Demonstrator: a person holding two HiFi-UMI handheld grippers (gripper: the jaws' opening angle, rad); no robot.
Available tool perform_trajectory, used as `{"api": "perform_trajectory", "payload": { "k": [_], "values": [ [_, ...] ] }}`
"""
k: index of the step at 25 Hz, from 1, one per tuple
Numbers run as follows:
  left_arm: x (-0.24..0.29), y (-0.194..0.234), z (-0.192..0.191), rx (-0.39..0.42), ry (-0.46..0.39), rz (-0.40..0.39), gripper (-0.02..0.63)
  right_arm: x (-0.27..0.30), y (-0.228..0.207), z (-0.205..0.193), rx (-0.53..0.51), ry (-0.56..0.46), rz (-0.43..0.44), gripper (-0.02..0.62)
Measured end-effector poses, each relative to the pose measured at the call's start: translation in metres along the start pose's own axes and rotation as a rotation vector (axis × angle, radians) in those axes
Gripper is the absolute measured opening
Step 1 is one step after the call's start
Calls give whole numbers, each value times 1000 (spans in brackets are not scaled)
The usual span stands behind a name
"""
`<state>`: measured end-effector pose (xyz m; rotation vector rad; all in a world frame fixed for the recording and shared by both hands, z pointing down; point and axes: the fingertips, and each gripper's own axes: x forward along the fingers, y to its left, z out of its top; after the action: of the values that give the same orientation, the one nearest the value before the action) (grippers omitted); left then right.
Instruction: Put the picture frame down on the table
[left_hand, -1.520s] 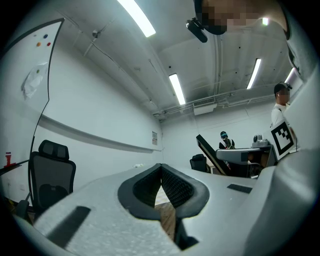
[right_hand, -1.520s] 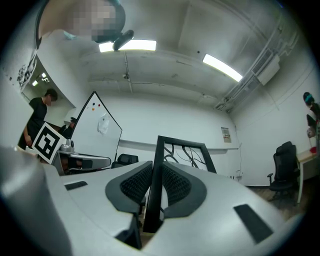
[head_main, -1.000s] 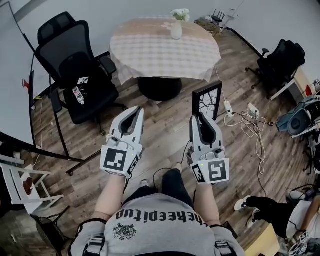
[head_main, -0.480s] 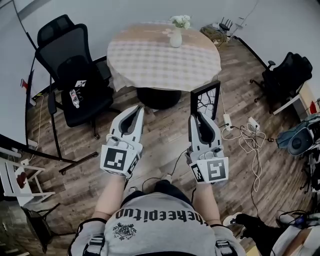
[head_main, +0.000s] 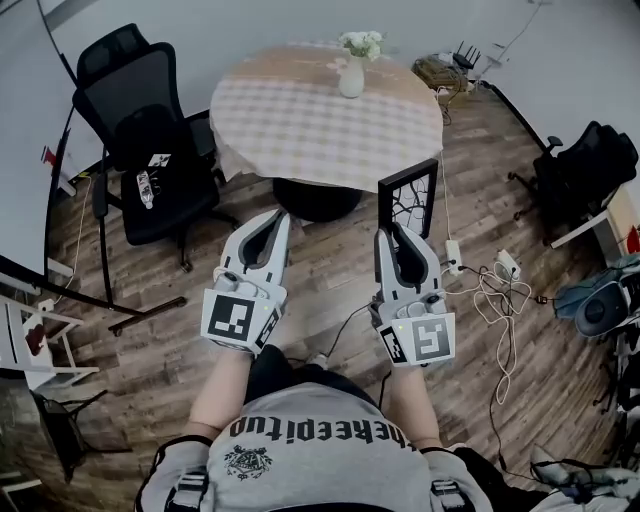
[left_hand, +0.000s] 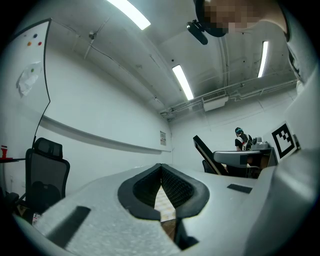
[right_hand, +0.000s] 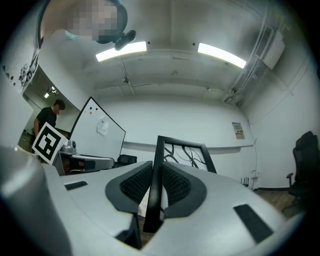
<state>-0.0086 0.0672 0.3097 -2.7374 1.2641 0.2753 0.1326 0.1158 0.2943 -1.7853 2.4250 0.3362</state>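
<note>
My right gripper (head_main: 401, 236) is shut on the edge of a black picture frame (head_main: 411, 197) with a branch drawing, held upright above the wooden floor. In the right gripper view the picture frame (right_hand: 183, 150) stands between the two pads, clamped by its left side. My left gripper (head_main: 262, 231) is shut with nothing in it; in the left gripper view its jaws meet at the tips (left_hand: 161, 168). The round table (head_main: 300, 120) with a checked cloth stands ahead, beyond both grippers.
A white vase with flowers (head_main: 352, 62) stands at the table's far side. A black office chair (head_main: 140, 120) is left of the table, another (head_main: 580, 170) at the right. Cables and a power strip (head_main: 490, 275) lie on the floor at the right.
The table and chairs have shifted a little nearer and lower in the head view. Both grippers keep their pose, the right one still shut on the frame.
</note>
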Motion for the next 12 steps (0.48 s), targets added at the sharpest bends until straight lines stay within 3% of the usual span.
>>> {"api": "perform_trajectory", "payload": {
  "k": [12],
  "values": [
    [46,31,-17,8,25,7,15,44,-27,-24,29,9,-18,66]
  ]
}}
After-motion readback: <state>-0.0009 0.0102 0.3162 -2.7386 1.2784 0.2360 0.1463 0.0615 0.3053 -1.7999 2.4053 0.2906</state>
